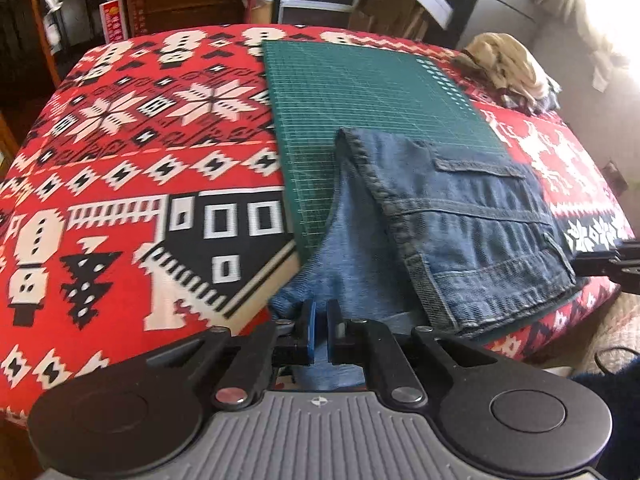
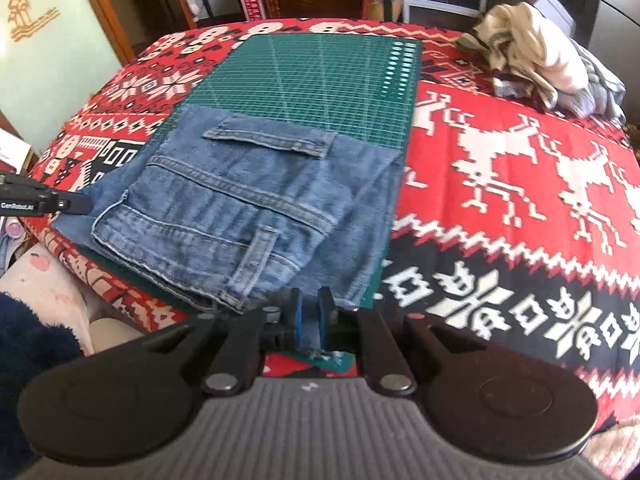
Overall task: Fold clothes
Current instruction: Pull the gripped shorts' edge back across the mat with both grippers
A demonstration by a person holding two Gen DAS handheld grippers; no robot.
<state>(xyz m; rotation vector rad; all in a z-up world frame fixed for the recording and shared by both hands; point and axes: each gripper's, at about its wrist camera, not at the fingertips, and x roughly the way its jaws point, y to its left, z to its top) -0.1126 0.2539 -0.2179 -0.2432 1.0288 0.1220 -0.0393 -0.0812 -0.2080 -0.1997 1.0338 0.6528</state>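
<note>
Both grippers (image 1: 320, 330) (image 2: 314, 326) are clamped on jeans (image 2: 256, 200) lying part-folded on the mat (image 2: 320, 76); a pile (image 2: 532, 68) waits unfolded

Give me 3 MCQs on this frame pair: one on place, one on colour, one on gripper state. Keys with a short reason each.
1. Where do the folded jeans lie?
A. on the green cutting mat
B. on the heap of pale clothes
C. on the floor

2. What colour are the pads on the gripper fingers?
A. yellow
B. blue
C. white

3. What is the state of the left gripper?
A. wide open above the mat
B. shut on denim of the jeans
C. shut on the blanket

Answers:
1 A: the mat's grid shows beyond and beside the denim in both views.
2 B: blue pads show on the fingers in both wrist views.
3 B: light denim runs up between the nearly closed fingers; the right gripper pinches denim likewise.
</note>
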